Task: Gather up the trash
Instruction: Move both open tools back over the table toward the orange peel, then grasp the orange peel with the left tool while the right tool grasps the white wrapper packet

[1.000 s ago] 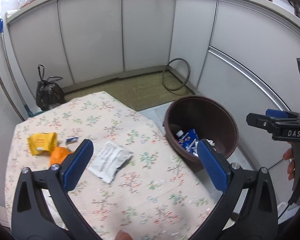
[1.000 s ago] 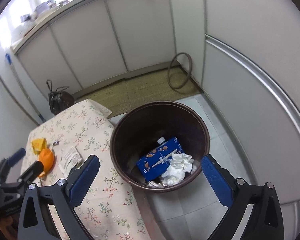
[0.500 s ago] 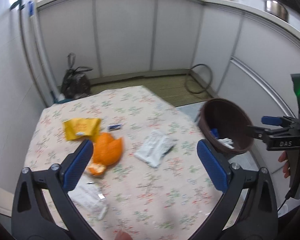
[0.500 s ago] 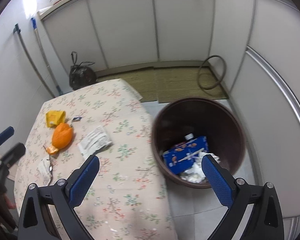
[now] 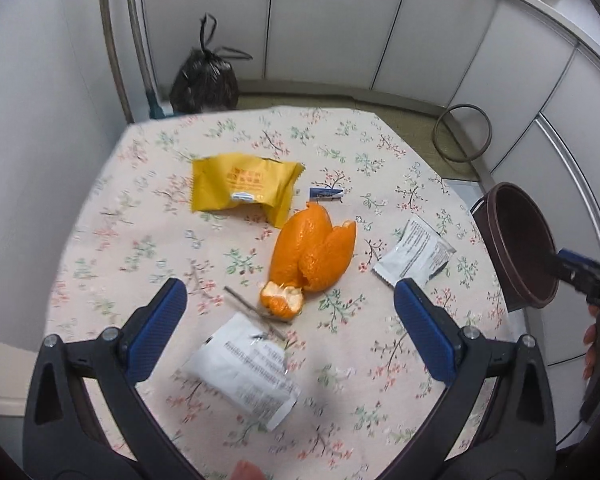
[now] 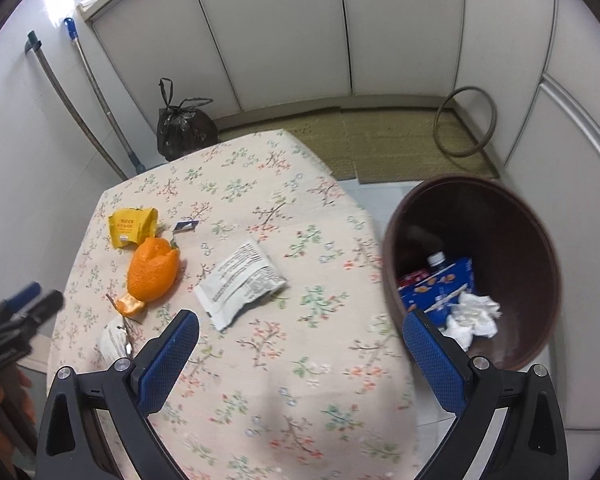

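Note:
On the floral tablecloth [image 5: 140, 240] lie an orange peel [image 5: 312, 252], a yellow snack wrapper [image 5: 240, 188], a small blue scrap [image 5: 325, 193] and two white sachets, one near me [image 5: 244, 364] and one at the right [image 5: 416, 254]. A brown bin [image 6: 476, 268] beside the table holds a blue carton [image 6: 440, 288] and crumpled tissue [image 6: 474, 316]. My left gripper [image 5: 290, 328] is open and empty above the near sachet. My right gripper [image 6: 300, 354] is open and empty over the table edge by the bin.
A tied black rubbish bag [image 5: 204, 80] stands on the floor behind the table. Mop handles [image 6: 92, 104] lean on the left wall. A hose ring [image 6: 464, 120] leans on the white cabinets. A woven mat [image 6: 380, 140] covers the floor beyond.
Both grippers have swung left, away from the bin and over the table. The peel and wrappers now lie in the middle of the left wrist view. Both jaws stay open and empty.

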`<state>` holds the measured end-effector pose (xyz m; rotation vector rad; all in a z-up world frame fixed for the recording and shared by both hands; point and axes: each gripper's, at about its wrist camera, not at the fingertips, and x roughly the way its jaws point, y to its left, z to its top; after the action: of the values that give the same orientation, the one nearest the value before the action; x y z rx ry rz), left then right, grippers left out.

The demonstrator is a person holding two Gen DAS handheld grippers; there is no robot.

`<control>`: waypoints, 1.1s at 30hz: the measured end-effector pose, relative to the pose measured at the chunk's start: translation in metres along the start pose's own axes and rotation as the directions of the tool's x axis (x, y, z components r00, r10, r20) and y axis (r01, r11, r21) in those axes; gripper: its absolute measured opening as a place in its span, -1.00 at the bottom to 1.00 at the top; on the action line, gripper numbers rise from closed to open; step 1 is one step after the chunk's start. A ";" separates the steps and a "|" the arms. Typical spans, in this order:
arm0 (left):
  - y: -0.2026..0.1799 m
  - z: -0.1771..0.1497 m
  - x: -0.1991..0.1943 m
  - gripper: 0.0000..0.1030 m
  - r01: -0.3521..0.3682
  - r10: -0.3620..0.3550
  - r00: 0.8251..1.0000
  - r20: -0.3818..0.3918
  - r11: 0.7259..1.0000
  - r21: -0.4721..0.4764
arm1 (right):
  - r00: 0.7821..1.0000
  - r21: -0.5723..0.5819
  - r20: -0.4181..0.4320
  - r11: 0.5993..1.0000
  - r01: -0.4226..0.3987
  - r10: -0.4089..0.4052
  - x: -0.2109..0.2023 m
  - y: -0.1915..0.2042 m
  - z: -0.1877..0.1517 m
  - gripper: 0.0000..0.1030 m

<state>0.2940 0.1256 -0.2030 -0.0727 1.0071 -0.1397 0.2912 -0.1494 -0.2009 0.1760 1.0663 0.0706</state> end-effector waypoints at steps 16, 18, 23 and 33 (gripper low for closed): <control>0.007 0.008 0.091 0.20 0.107 -0.105 0.986 -0.130 0.994 0.009 | 0.992 0.101 -0.120 0.995 -0.018 0.030 0.079 0.001 0.010 1.00; 0.007 0.007 0.098 0.15 0.119 -0.118 0.984 -0.135 0.993 -0.004 | 0.991 0.109 -0.126 0.994 -0.034 0.047 0.089 0.001 0.011 1.00; 0.017 0.006 0.100 -0.03 0.146 -0.154 0.981 -0.114 0.986 -0.079 | 0.986 0.104 -0.141 0.991 -0.080 0.094 0.108 0.012 0.010 1.00; 0.015 0.000 0.080 -0.53 0.137 -0.141 0.986 -0.092 0.989 -0.051 | 0.987 0.011 -0.103 0.992 -0.123 0.124 0.127 0.024 0.030 0.82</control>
<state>0.3373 0.1285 -0.2713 -0.1790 1.1004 -0.2502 0.3793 -0.1110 -0.2926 0.2450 1.1583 0.1904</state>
